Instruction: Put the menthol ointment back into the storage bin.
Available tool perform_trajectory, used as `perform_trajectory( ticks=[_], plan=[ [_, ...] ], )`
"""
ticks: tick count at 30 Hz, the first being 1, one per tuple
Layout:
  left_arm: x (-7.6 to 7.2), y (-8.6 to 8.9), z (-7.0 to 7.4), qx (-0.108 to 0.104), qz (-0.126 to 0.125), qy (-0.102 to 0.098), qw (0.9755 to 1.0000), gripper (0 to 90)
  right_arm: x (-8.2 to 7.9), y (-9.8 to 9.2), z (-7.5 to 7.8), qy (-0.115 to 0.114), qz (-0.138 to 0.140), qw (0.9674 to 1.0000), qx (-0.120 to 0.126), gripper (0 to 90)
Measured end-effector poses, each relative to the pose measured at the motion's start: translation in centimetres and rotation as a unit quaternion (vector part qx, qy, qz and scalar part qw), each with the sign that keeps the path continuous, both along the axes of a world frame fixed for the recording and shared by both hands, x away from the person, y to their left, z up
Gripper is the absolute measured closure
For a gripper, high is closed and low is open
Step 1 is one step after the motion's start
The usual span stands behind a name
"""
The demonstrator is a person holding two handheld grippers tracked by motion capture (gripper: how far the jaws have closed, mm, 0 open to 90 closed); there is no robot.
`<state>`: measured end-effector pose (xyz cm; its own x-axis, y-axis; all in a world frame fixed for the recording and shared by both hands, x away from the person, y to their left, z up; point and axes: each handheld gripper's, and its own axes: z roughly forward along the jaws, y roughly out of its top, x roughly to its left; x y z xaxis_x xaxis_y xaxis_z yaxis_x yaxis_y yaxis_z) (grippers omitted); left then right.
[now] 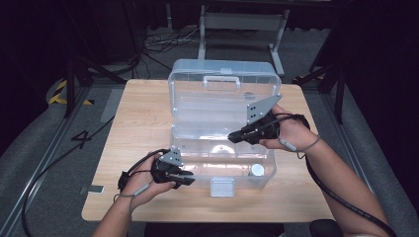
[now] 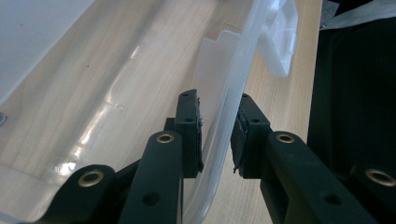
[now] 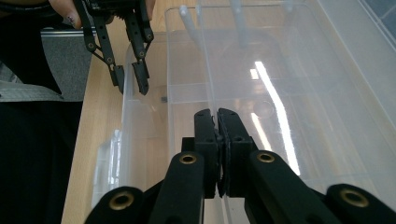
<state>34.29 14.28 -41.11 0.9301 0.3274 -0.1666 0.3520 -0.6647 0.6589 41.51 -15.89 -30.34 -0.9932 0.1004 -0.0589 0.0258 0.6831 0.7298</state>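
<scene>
Near the table edge, left tongs straddle the box front wall, pads apart from it. Right tongs are closed, pinching a thin divider.

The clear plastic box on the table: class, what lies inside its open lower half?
Inside the clear plastic box, the high view shows a small white round thing near the front right corner and the right gripper reaching in. Glare on the walls hides anything more.
</scene>
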Motion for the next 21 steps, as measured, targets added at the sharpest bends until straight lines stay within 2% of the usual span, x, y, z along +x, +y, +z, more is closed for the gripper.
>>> perform_trajectory(
  ticks=[21],
  plan=[
    [0.02, 0.02, 0.00, -0.003, 0.002, 0.005, 1.0000, 74.7, -0.59, -0.04, -0.43, 0.011, 0.002, 0.9999, 0.000, 88.0]
  ],
)
